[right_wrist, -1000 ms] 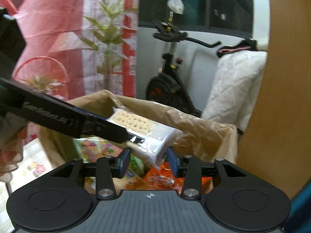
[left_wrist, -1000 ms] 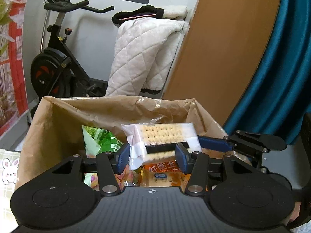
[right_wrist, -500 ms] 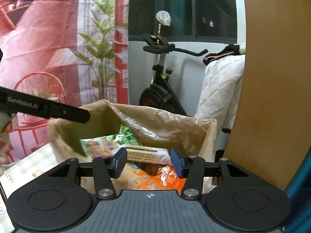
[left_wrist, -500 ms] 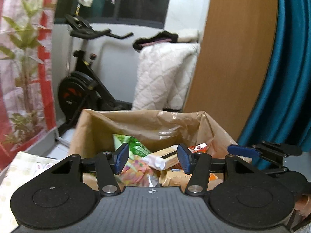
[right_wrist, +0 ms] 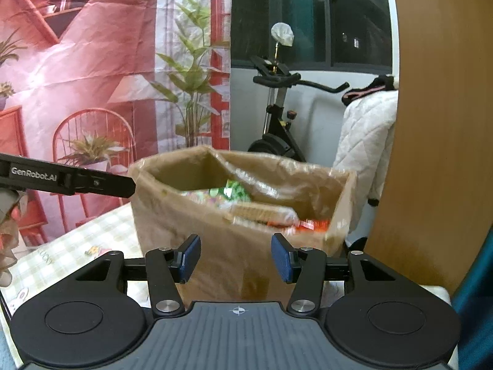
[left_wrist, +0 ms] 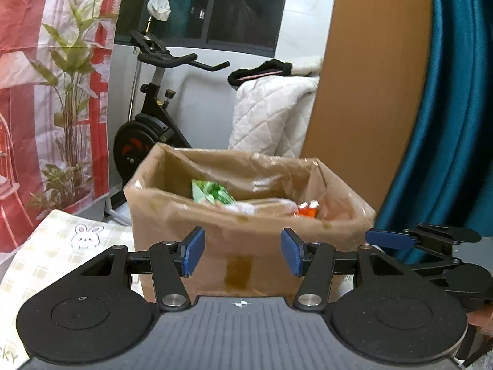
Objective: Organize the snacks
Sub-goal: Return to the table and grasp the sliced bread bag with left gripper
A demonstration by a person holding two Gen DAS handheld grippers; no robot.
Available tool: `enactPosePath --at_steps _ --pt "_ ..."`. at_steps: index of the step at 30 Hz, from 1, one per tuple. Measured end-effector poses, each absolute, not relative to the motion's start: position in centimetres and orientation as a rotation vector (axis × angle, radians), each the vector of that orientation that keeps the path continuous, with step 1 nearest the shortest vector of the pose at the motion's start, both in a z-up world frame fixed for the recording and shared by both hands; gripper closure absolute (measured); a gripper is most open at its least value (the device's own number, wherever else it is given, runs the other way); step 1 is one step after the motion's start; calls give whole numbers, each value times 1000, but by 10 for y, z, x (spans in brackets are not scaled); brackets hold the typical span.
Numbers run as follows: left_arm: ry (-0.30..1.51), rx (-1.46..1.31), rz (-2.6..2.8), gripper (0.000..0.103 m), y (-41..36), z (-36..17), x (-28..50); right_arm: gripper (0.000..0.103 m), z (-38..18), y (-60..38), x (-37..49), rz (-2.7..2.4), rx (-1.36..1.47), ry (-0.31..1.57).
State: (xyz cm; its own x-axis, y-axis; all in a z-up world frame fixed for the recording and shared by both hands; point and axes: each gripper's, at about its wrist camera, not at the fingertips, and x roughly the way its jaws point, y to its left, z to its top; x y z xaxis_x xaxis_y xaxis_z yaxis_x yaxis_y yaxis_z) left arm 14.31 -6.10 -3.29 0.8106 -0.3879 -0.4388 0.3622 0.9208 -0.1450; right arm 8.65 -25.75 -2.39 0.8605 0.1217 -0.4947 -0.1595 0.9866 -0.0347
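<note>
This is looking like a lived-in room of a home. An exercise bike is standing at eleven o'clock against a pale wall, and a white quilted blanket is hanging just right of it at twelve. A printed backdrop of red furniture and potted plants is covering the nine o'clock side (creased, so clearly cloth or paper). Teal curtains are draping at two o'clock, and a checked tablecloth with a cartoon bunny is lying at eight.
</note>
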Motion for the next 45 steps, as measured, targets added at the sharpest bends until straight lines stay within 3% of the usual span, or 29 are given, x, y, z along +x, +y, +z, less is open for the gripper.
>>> enactPosePath --at_steps 9,15,27,38,45 --pt "617 -134 -430 46 -66 -80 140 55 -77 -280 58 94 -22 641" --pt "728 -138 -468 46 -77 -117 145 42 -122 -279 38 95 52 732" --pt "843 -157 -505 46 -91 -159 143 42 -174 -251 29 94 -20 808" --pt "928 -172 -547 46 -119 -195 159 44 -184 -255 26 102 -14 793" --pt "979 -213 -561 46 -127 -216 166 57 -184 -257 26 109 0 779"
